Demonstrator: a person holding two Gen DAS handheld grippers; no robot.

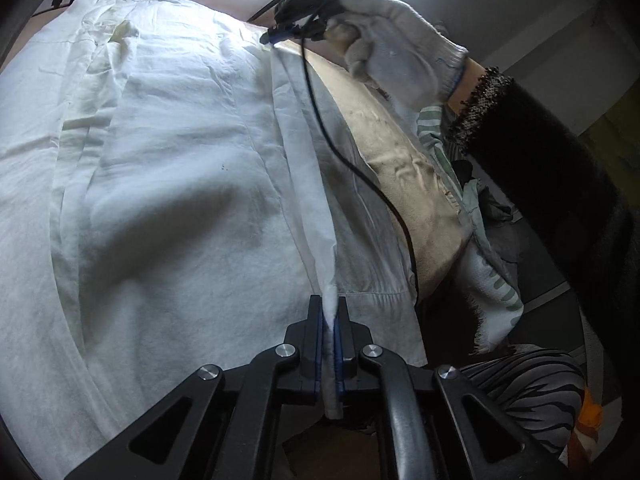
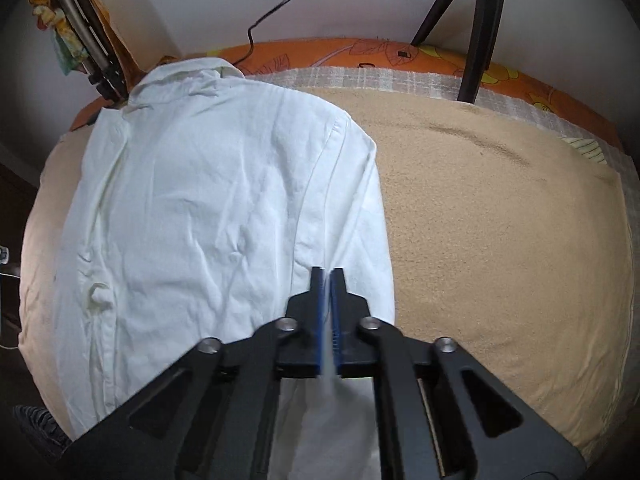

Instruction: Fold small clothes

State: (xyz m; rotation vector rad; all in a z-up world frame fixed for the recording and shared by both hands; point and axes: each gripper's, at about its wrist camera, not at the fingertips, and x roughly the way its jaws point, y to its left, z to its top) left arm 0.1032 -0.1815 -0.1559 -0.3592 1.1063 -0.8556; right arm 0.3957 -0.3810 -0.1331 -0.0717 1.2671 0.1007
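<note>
Pinching shirt (image 1: 168, 168) edge, lower centre: left gripper (image 1: 330, 312) and right gripper (image 2: 328, 284) both clamped on thin fabric. Risk: hem slipping out, fold skewing.

We've got a tan blanket (image 2: 500, 216) spread over the bed, with a grey checked cloth (image 2: 400, 78) along its far edge and an orange leaf-print sheet (image 2: 320, 54) peeking out beyond that. Two black tripod legs (image 2: 480, 28) stand at the far side, one planted on the blanket. A black cable (image 2: 280, 4) trails down the white wall (image 2: 200, 12). In the left view we spot a green-striped cloth (image 1: 494, 280) bunched off the blanket's edge.
</note>
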